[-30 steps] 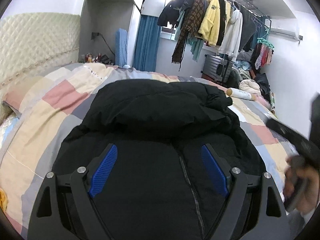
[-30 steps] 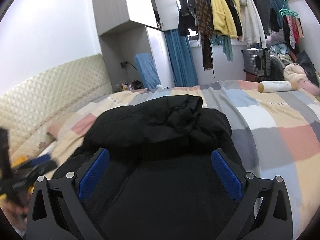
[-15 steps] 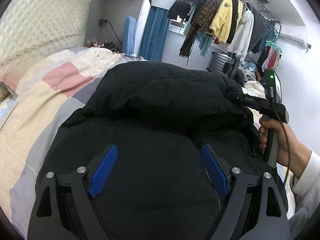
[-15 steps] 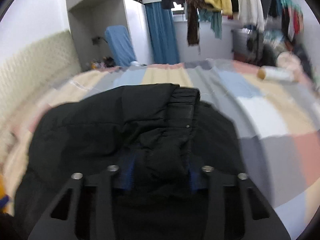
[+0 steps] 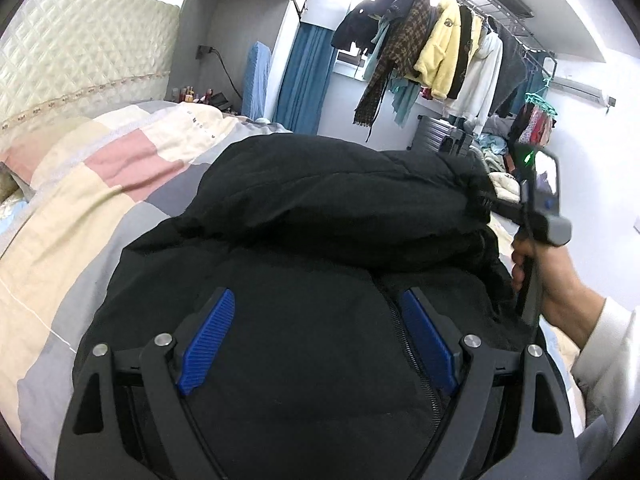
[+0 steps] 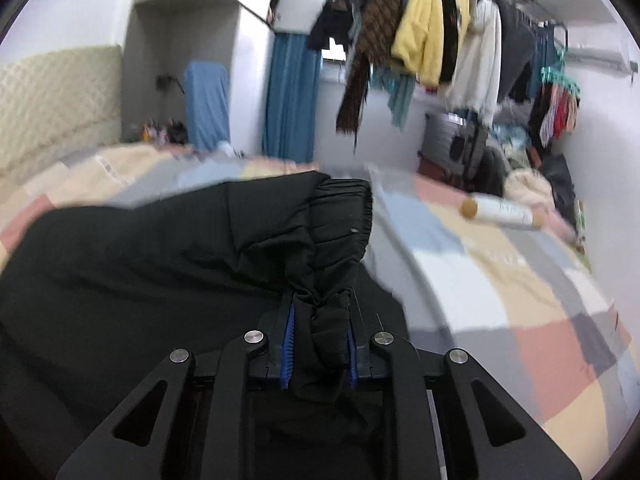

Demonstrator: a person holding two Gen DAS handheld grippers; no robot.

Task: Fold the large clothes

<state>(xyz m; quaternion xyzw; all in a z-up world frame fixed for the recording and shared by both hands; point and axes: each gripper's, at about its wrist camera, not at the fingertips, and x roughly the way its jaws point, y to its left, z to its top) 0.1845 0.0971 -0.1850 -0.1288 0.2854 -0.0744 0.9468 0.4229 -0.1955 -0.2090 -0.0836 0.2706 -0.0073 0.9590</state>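
Note:
A large black padded jacket (image 5: pixel 328 216) lies on the bed, zip side up, with a sleeve folded across its upper part. My left gripper (image 5: pixel 316 332) is open and empty, hovering low over the jacket's lower front beside the zip. My right gripper (image 6: pixel 318 340) is shut on the jacket's sleeve just below the elastic cuff (image 6: pixel 340 208) and holds it raised off the jacket. In the left wrist view the right gripper (image 5: pixel 500 204) shows at the jacket's right edge, held by a hand.
The bed has a patchwork cover (image 5: pixel 80 216) in pink, cream and grey, with a quilted headboard (image 5: pixel 80 52) at left. A white cylinder (image 6: pixel 500 212) lies on the far right of the bed. Hanging clothes (image 6: pixel 420 28) and a suitcase (image 5: pixel 440 136) stand behind.
My right gripper moved in over the jacket, closed on the sleeve near the cuff and lifted it. My left gripper stayed open and moved closer over the jacket.

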